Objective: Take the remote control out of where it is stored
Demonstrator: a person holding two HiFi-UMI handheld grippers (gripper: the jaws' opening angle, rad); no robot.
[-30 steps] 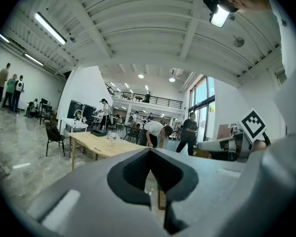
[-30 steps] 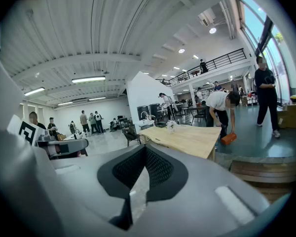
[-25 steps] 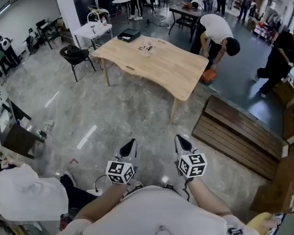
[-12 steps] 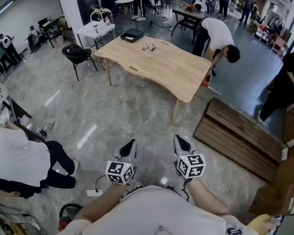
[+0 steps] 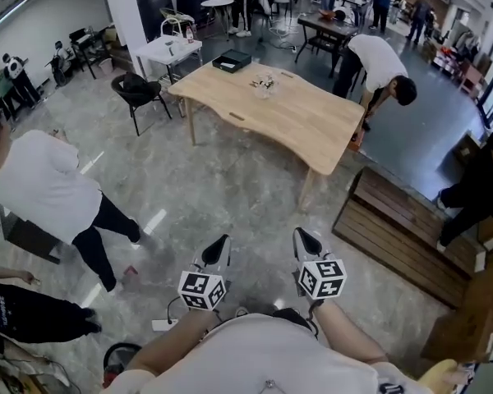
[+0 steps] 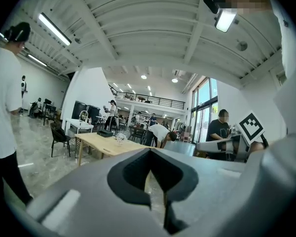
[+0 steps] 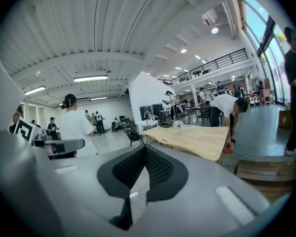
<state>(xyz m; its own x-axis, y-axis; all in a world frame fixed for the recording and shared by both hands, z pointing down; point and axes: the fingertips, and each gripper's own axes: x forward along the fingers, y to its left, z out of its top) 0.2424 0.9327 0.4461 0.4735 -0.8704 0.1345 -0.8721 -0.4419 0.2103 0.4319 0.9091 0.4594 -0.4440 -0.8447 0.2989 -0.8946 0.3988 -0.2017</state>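
Note:
No remote control shows in any view. In the head view my left gripper (image 5: 220, 243) and right gripper (image 5: 302, 236) are held side by side over the grey floor, pointing toward a light wooden table (image 5: 296, 121) some way ahead. Both are shut, with nothing between the jaws. The left gripper view has its closed jaws (image 6: 149, 151) in front of the table (image 6: 106, 144). My right gripper (image 7: 144, 147) likewise has its jaw tips pressed together, with the table (image 7: 197, 137) beyond. A small clear ornament (image 5: 264, 84) and a black tray (image 5: 232, 60) sit on the table.
A person in a white shirt (image 5: 49, 187) walks at the left. Another person (image 5: 382, 64) bends over at the table's far right corner. A black chair (image 5: 140, 93), a white side table (image 5: 168, 52), a dark wooden bench (image 5: 403, 228) and cardboard boxes (image 5: 468, 318) surround the path.
The view has shifted toward the table. The person in white at the left has risen from a crouch and stepped into the floor. Both grippers keep their place in the view, still shut.

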